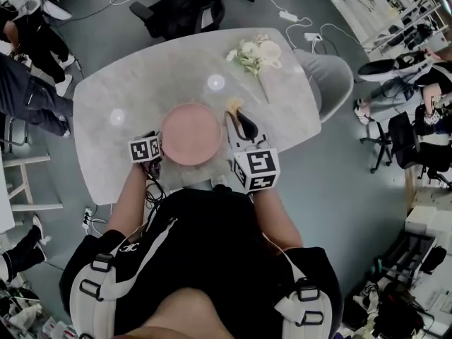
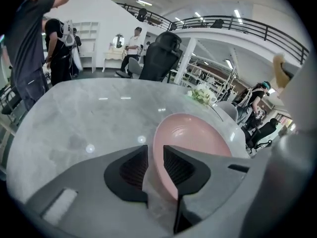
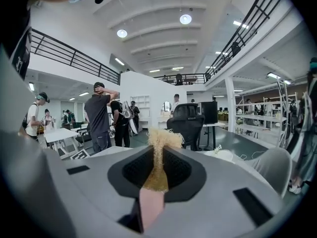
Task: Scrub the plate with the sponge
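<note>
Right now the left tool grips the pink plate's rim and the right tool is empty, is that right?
Not quite. The right tool is not empty: the right gripper view shows it shut on the sponge. The left tool does grip the rim of the pink plate.

Open tabletop point(image 1: 113, 97) is seen left of and beyond the pink plate point(image 1: 191, 133); the far right is taken by flowers point(image 1: 253, 54); the plate is flanked by the left gripper point(image 1: 159, 154) and right gripper point(image 1: 240, 119)
</note>
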Tool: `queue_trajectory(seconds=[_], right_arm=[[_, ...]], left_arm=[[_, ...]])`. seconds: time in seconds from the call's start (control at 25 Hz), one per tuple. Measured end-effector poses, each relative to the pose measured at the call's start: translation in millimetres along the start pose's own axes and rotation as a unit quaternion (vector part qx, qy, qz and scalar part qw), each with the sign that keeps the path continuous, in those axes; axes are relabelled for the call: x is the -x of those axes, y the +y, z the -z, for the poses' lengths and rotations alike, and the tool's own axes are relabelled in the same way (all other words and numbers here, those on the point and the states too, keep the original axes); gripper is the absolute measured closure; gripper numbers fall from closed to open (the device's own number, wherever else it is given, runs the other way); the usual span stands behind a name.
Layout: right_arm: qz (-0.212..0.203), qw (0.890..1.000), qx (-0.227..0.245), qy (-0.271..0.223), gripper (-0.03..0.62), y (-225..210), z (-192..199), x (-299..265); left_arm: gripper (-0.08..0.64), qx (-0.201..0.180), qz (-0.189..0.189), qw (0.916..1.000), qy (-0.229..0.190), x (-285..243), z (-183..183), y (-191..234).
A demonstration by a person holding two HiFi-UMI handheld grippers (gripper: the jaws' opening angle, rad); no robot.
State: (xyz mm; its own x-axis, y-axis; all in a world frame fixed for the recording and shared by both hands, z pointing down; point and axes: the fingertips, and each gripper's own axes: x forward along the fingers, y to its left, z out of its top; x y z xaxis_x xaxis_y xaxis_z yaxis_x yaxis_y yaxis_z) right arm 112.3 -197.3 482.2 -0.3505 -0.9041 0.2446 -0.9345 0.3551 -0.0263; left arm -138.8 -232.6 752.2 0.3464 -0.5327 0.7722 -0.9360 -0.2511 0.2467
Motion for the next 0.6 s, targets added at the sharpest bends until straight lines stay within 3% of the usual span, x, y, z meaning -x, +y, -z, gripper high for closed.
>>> queue_trajectory(seconds=[0.28, 0.4, 0.6], right_arm=[[0.014, 1.000, -0.002, 0.002, 0.540, -10, 3, 9], [0.013, 1.000, -0.002, 0.004, 0.540, -10, 4, 8], [0.010, 1.000, -0.001, 0.003, 0.540, -9, 2, 6]], left_arm=[[0.474, 0.029, 0.002, 0.9985, 0.046, -17, 39, -6], [0.475, 0.071, -0.001, 0.9959, 0.056, -22, 49, -6], [0.534, 0.139, -0.012, 0.9897, 0.033, -15, 43, 1]])
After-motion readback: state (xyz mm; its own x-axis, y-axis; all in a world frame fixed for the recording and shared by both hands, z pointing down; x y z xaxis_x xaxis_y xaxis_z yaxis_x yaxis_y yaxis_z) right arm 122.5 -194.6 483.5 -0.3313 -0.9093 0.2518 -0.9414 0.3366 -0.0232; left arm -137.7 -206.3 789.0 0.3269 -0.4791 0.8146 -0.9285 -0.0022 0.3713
